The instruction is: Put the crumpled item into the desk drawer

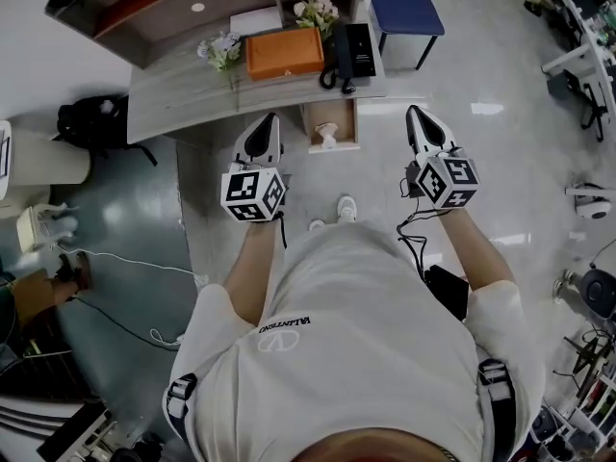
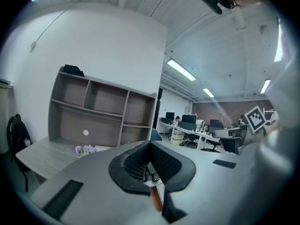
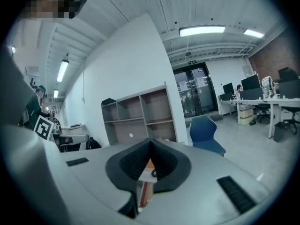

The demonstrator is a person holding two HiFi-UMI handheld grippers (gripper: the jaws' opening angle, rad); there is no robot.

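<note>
A curved grey desk [image 1: 183, 94] stands ahead of me in the head view. Below its front edge a wooden drawer [image 1: 345, 123] is pulled open, and a white crumpled item [image 1: 327, 136] lies inside it. My left gripper [image 1: 270, 119] hangs shut and empty just left of the drawer. My right gripper [image 1: 414, 112] is also shut and empty, a little to the drawer's right. In the left gripper view the gripper [image 2: 150, 143] points at the shelf unit [image 2: 103, 114], tips together. The right gripper view shows its gripper [image 3: 150, 142] with tips meeting the same way.
On the desk sit an orange box [image 1: 284, 53], a black telephone [image 1: 351, 54] and two bunches of flowers [image 1: 223, 48]. A blue chair [image 1: 406, 3] stands behind the desk at the right. A black backpack [image 1: 91, 123] and cables [image 1: 106, 258] lie on the floor at the left.
</note>
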